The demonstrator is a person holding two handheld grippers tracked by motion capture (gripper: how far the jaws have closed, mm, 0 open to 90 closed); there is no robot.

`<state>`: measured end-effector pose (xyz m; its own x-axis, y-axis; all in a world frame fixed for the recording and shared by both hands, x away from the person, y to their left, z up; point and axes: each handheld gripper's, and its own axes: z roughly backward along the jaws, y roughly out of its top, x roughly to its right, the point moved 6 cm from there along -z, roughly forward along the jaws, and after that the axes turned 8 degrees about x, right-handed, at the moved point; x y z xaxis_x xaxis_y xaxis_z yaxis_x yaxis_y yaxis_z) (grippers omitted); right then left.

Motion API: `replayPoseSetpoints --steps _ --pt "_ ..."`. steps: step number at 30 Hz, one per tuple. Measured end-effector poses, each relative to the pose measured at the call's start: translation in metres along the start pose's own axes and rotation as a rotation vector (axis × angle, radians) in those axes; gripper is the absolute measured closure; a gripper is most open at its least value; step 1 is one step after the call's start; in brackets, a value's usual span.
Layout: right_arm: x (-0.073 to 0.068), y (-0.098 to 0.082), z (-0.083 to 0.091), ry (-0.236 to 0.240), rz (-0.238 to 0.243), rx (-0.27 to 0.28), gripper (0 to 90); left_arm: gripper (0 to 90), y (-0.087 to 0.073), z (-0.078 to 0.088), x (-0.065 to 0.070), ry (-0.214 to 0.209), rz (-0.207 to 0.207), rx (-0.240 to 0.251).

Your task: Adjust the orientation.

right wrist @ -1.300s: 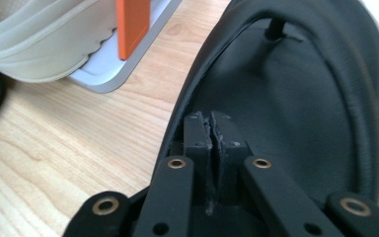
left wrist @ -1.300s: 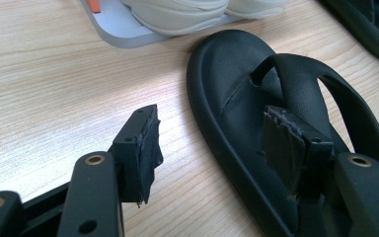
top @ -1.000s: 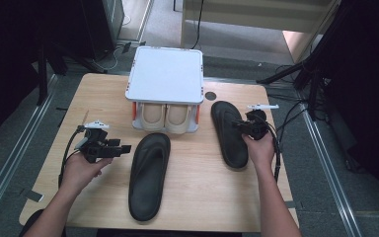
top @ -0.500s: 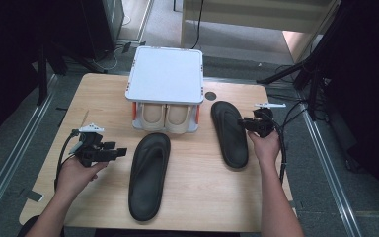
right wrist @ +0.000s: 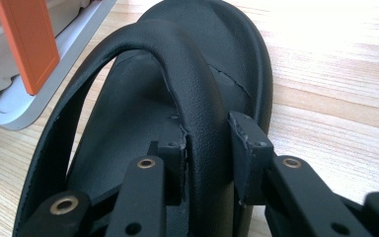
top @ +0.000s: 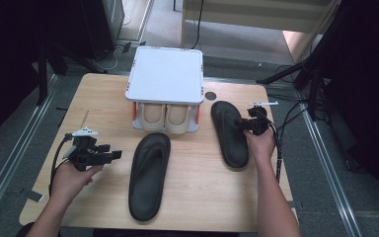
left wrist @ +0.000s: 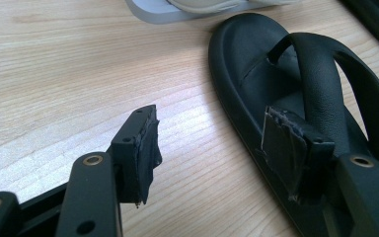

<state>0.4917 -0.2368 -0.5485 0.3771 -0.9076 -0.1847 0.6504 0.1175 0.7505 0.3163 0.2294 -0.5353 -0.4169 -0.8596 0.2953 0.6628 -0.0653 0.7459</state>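
As the high view has it, two black sandals lie on the worktop [top: 103, 98] in front of a small rack [top: 166, 74] whose white top hides most of the pale pair of shoes [top: 165, 116] under it; only the heels show. The left sandal [top: 149, 174] lies near the front edge. The right sandal [top: 229, 132] lies beside the rack, its middle covered by the right tongs [top: 241, 124] and the hand behind them. The left tongs [top: 113, 155] hover beside the left sandal, apart from it; how wide they stand is hard to read from here.

In the left gripper view the left tongs [left wrist: 222, 140] stand released, wide, with bare wood between them. The right-hand pad overlaps the sandal's [left wrist: 256, 69] edge; contact cannot be told. The sandal's heel is cut off.

In the right gripper view the right tongs [right wrist: 208, 148] straddle the strap [right wrist: 197, 84] of the right sandal [right wrist: 128, 108]. Their jaws have just been closing; the left pad sits against the strap, a sliver of gap shows at the right one, so a firm clench cannot be confirmed. An orange rack post [right wrist: 29, 42] is cut off at the top left.
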Motion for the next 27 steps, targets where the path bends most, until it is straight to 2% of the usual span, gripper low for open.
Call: replayPoseSetpoints --steps 3,18,27 --pt "-0.001 0.001 0.001 -0.006 0.008 -0.004 71.9 39.6 0.000 -0.001 0.000 -0.002 -0.004 -0.003" --pt "-0.016 0.008 0.019 0.025 0.011 0.020 72.1 39.4 0.004 -0.007 0.003 -0.019 -0.016 -0.008" --pt "-0.029 0.008 0.038 0.056 -0.001 0.018 72.4 40.7 0.008 -0.013 0.005 -0.024 -0.032 -0.005"
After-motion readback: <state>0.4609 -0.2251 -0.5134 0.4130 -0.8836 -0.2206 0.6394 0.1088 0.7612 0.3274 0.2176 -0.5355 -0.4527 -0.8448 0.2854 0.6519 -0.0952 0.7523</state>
